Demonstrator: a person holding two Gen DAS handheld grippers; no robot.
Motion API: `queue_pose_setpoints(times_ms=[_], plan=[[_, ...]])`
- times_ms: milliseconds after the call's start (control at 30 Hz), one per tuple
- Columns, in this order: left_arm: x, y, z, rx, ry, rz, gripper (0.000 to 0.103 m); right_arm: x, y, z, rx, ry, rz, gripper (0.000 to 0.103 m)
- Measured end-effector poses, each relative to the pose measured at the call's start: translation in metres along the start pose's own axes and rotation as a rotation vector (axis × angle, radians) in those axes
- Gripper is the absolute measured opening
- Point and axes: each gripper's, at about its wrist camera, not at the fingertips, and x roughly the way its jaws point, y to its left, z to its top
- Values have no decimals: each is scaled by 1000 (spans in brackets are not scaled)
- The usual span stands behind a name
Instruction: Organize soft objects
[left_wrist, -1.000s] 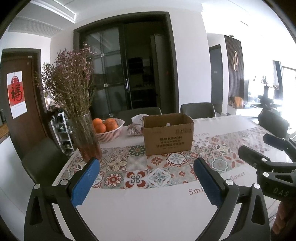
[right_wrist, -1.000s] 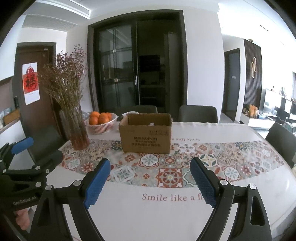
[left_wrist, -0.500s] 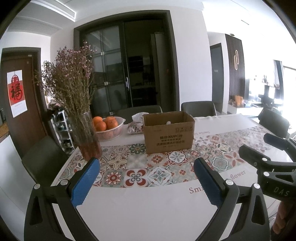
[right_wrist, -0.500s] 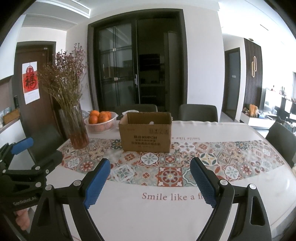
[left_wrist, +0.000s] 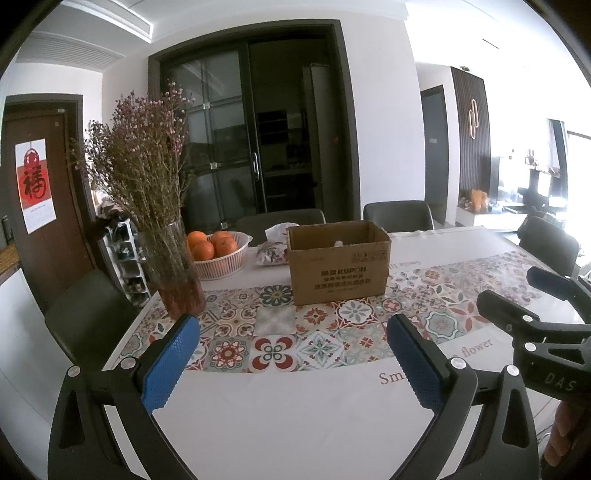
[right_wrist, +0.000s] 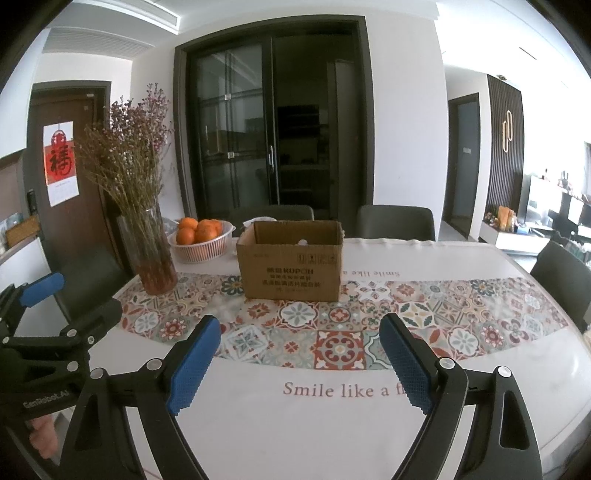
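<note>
An open brown cardboard box (left_wrist: 338, 264) stands on the patterned runner at mid table; it also shows in the right wrist view (right_wrist: 291, 260). A small white thing (left_wrist: 338, 243) peeks above its rim inside. A floral soft pack with white tissue (left_wrist: 272, 248) lies behind the box to its left. My left gripper (left_wrist: 291, 354) is open and empty, above the near table edge. My right gripper (right_wrist: 299, 360) is open and empty, beside it to the right. Each gripper shows in the other's view, the right one (left_wrist: 535, 306) and the left one (right_wrist: 55, 306).
A glass vase of dried flowers (left_wrist: 173, 273) stands at the left of the runner. A white basket of oranges (left_wrist: 218, 254) sits behind it. Dark chairs (left_wrist: 397, 216) ring the table (left_wrist: 295, 413). A white cloth with red lettering covers the near part.
Both views have shifted slightly lower and closer to the table. The box and other objects have not moved. Both grippers stay open.
</note>
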Motion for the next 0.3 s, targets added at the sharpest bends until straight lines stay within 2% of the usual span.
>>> queue_pose_setpoints(times_ms=[300], plan=[[0,1,1,1,1,-1,103,0,0,0,0,1,1,89]])
